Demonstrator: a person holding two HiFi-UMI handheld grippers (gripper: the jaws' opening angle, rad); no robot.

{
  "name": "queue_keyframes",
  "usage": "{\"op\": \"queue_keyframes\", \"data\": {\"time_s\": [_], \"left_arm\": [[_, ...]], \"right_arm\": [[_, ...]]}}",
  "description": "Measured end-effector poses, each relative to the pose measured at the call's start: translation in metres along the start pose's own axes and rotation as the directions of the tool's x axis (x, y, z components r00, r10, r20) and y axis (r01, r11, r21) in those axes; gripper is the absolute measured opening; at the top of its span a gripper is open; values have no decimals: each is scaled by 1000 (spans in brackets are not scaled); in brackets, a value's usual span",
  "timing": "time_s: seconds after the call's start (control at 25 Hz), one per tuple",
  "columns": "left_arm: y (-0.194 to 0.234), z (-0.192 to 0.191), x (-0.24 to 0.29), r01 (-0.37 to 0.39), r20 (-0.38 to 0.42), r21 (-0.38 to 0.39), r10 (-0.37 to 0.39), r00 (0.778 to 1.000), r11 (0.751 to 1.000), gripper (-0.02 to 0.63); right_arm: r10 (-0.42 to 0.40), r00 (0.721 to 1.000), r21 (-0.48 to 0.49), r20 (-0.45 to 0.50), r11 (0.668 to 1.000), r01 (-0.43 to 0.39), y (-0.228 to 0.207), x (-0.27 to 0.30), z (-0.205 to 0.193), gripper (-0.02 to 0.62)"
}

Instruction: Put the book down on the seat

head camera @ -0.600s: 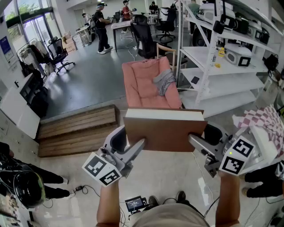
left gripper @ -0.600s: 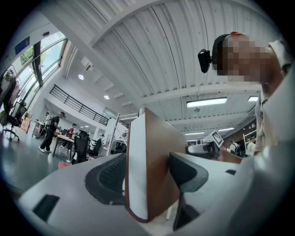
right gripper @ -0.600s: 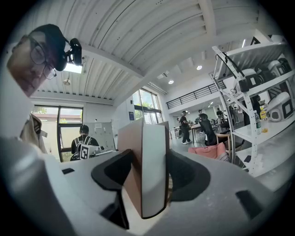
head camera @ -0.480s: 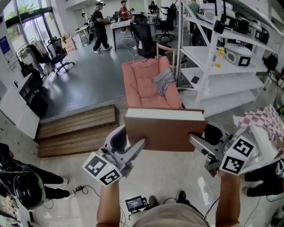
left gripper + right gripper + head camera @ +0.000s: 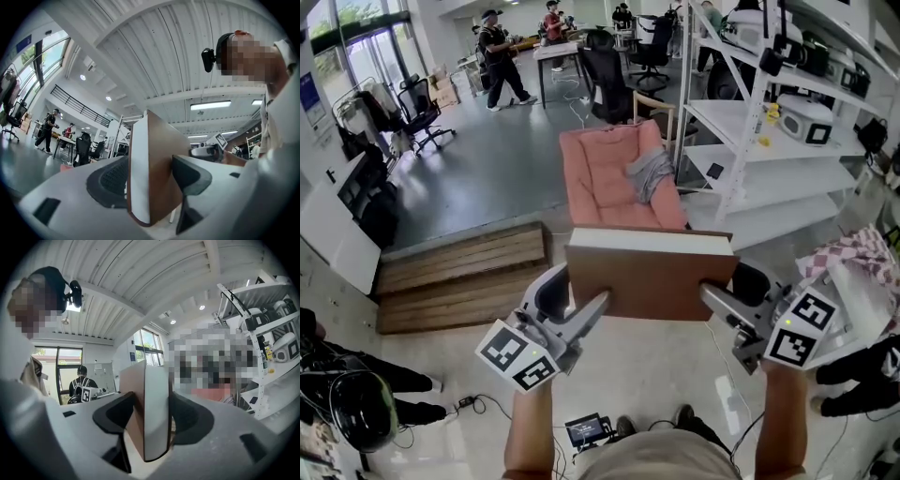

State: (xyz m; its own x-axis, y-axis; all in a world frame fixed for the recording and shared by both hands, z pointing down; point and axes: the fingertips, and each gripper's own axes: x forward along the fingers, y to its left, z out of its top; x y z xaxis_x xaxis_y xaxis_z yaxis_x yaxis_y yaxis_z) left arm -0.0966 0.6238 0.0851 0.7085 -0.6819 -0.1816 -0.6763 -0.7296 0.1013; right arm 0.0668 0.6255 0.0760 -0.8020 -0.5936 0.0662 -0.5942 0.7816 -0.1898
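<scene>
My left gripper (image 5: 586, 314) grips the left end of the brown book (image 5: 649, 279), jaws spread wide with both pads pressed against the covers. My right gripper (image 5: 712, 298) clamps the right end the same way. The book hangs level between them, its pale page edge turned away from me. Beyond it lies a low wooden platform (image 5: 459, 272), then the pink armchair (image 5: 605, 178), with a grey cloth (image 5: 649, 172) on it. White shelving (image 5: 750, 150) stands to its right.

book (image 5: 652, 286): brown cover, white page edge, level, in the air, near
seat (image 5: 600, 178): pink, cushioned, far beyond book
</scene>
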Motion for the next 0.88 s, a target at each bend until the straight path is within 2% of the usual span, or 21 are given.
{"op": "queue_keyframes", "data": {"time_s": [0.2,0.52,0.88], "left_arm": [[17,0,-1,-2,2,-11,2,1000,1000,268],[48,-15,15,-47,-25,-24,47,999,999,268],[97,-39,88,-126,-76,-19,125,989,992,268]], "right_arm": [[3,1000,14,-1,1000,-3,-2,17,-1,236],[47,999,57,2,997,-47,-35,47,-8,238],[126,992,102,-3,987,-125,-130,90,-8,238]]}}
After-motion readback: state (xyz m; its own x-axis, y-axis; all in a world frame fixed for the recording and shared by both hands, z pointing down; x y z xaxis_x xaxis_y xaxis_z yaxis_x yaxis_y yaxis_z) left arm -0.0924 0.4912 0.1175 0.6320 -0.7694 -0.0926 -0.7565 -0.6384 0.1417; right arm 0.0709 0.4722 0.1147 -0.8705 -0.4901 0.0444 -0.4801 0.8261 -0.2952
